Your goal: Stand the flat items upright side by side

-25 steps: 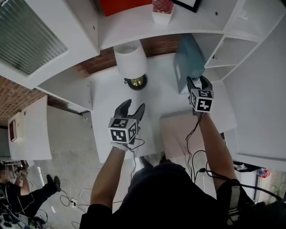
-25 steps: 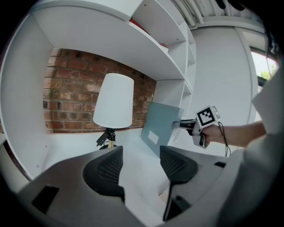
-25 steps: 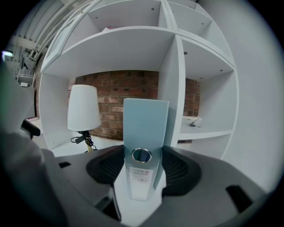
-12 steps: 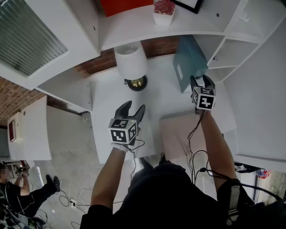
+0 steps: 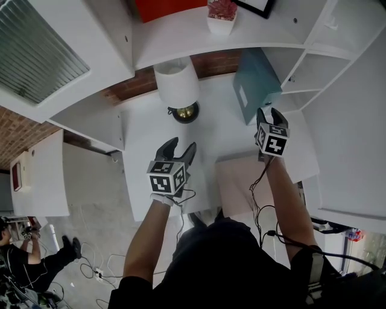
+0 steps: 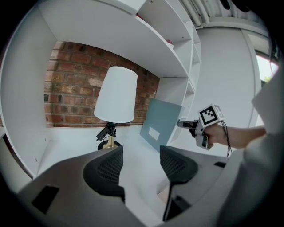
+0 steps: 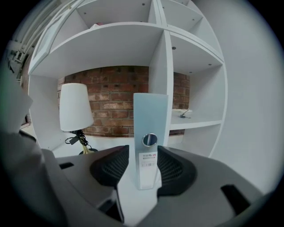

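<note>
Gripping the binder (image 7: 151, 115) by its spine at 1 o'clock, the right tool (image 7: 143, 163) has just been closing its jaws; squeeze squarely, keep it vertical. Left tool (image 6: 141, 156) gapes empty.

- The print on the white label (image 7: 148, 162) of the pale blue-grey binder (image 7: 150, 116) is too small to read.
- The head view's top edge cuts off the red box (image 5: 166, 7) and the pink-flowered white pot (image 5: 220, 12).

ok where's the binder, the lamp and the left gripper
binder (image 7: 150, 115), right gripper view, on its spine
lamp (image 6: 116, 95), left gripper view, on its shade
left gripper (image 5: 182, 143), head view, between its fingertips
</note>
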The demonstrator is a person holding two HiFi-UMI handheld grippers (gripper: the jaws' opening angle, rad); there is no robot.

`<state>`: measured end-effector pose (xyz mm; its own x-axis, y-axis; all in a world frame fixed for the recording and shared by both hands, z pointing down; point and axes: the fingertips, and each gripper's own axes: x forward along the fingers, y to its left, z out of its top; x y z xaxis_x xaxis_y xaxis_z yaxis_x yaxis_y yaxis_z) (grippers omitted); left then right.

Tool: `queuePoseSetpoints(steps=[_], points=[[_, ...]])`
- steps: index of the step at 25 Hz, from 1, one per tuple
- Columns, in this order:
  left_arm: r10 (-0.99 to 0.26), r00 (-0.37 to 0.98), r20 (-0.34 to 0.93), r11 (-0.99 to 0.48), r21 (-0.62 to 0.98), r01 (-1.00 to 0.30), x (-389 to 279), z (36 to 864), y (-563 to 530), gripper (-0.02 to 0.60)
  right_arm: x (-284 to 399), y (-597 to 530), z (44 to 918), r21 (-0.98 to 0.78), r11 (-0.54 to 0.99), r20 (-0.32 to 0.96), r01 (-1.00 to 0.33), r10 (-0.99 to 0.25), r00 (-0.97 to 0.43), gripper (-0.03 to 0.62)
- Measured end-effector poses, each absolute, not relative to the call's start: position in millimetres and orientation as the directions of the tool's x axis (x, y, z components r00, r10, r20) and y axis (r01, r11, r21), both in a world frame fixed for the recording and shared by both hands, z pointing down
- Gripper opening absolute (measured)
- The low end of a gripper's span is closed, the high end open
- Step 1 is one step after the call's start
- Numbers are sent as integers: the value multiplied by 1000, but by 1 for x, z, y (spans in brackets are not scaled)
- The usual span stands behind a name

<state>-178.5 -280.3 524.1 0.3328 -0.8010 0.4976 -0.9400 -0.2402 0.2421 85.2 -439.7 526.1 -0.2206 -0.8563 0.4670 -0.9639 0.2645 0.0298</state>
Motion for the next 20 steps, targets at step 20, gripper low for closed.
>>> queuePoseSetpoints(steps=[20], points=[[-806,308,506,-187,275,-943,-192,533,-282,258,84,-477,532,80,238,462,-968,-870,-175,189]])
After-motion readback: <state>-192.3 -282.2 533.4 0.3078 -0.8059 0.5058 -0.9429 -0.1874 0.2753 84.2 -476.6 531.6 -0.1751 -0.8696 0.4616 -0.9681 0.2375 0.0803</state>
